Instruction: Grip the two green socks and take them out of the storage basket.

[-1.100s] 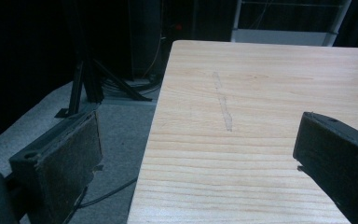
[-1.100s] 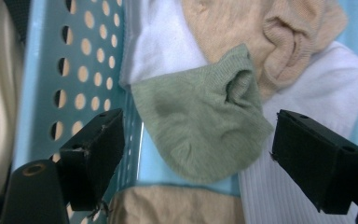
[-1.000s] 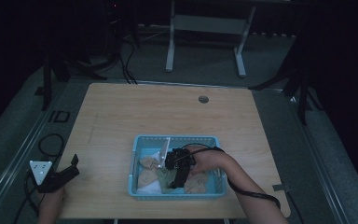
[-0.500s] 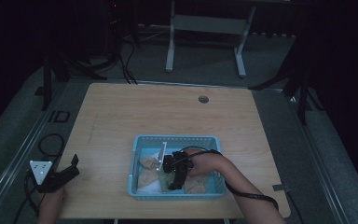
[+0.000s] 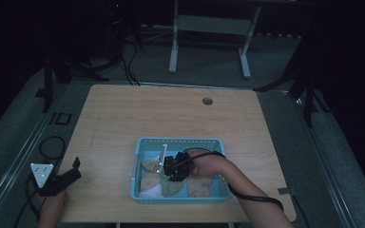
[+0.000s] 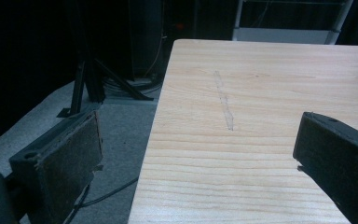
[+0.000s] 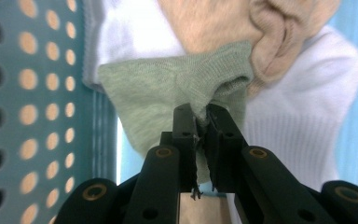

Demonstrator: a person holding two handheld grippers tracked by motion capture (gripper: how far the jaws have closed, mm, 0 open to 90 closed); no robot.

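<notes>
Right gripper [image 7: 200, 112]: jaws just closed, pinching 1 grey-green sock [image 7: 168, 88] inside the blue basket [image 5: 140, 156] at the table's [image 5: 123, 118] near edge. Left gripper [image 5: 71, 172]: jaws wide, empty, near-left corner.

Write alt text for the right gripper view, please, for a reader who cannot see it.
The right gripper, its black jaws shut, pinches a fold of a green sock inside a blue perforated basket. A beige sock and white socks lie around it.
</notes>
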